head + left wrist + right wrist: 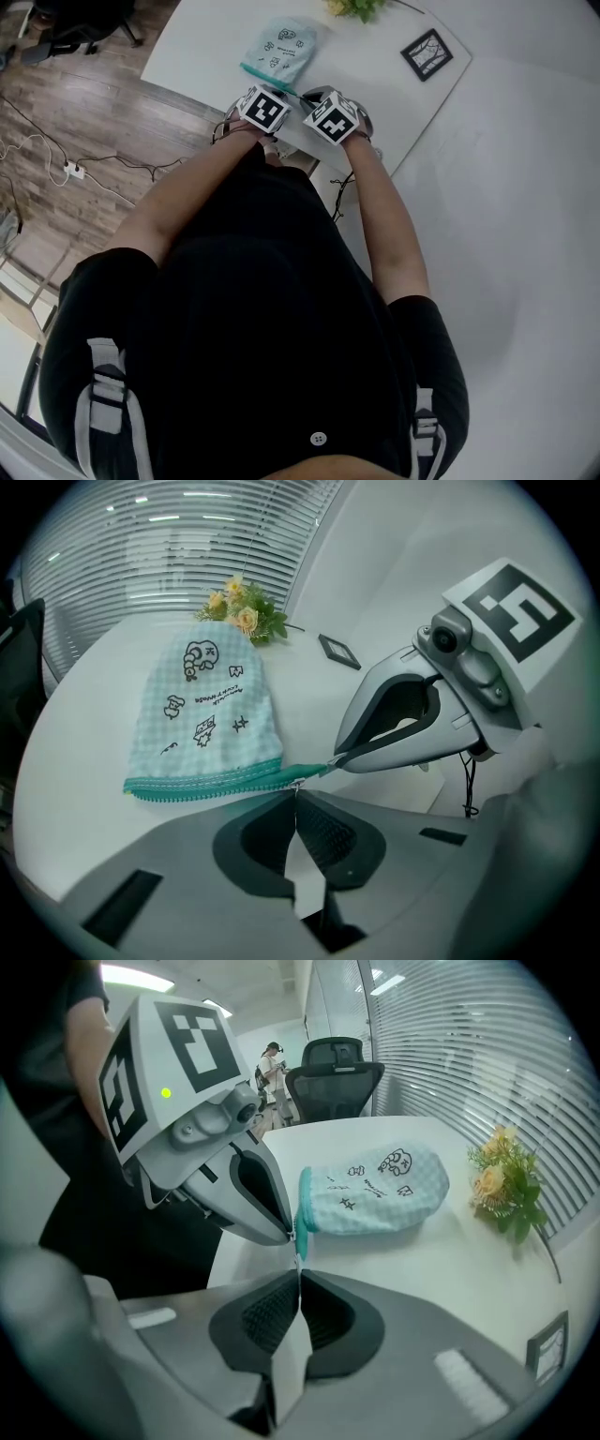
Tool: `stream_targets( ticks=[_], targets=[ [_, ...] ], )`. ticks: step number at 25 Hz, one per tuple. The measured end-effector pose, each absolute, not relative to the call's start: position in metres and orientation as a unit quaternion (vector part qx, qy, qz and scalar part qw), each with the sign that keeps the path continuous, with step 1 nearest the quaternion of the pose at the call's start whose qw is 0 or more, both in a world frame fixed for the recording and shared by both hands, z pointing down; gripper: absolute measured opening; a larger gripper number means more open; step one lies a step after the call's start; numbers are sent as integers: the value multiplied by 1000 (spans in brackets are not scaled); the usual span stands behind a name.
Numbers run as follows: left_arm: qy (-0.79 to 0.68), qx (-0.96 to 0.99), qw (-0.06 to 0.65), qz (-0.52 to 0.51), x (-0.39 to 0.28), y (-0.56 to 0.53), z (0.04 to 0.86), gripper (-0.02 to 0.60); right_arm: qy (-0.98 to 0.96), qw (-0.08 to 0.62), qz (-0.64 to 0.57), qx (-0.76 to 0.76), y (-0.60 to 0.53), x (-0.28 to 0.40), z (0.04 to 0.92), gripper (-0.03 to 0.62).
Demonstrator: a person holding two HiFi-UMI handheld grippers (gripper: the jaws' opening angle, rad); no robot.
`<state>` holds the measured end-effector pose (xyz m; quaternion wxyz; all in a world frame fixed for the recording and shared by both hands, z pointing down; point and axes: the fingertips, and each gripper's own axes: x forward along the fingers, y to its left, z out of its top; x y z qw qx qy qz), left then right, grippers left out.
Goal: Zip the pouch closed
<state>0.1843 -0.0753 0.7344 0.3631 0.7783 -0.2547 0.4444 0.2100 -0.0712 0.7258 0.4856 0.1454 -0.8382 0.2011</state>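
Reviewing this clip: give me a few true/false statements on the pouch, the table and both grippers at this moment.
1. The pouch lies on a white table. True.
2. Both grippers stand wide open. False: the left gripper and the right gripper are each shut on the pouch's teal zipper.
3. A bunch of flowers lies on the table beyond the pouch. True.
4. The pouch is plain red. False: it is pale green check with black drawings.
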Motion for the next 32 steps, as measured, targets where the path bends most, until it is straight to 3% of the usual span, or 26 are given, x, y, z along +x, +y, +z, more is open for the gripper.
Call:
stream_targets(
  ticks=[32],
  targets=[
    [-272, 776, 351, 448, 139, -110, 725, 11, -823, 496, 219, 168, -88, 213, 712, 15]
  ],
)
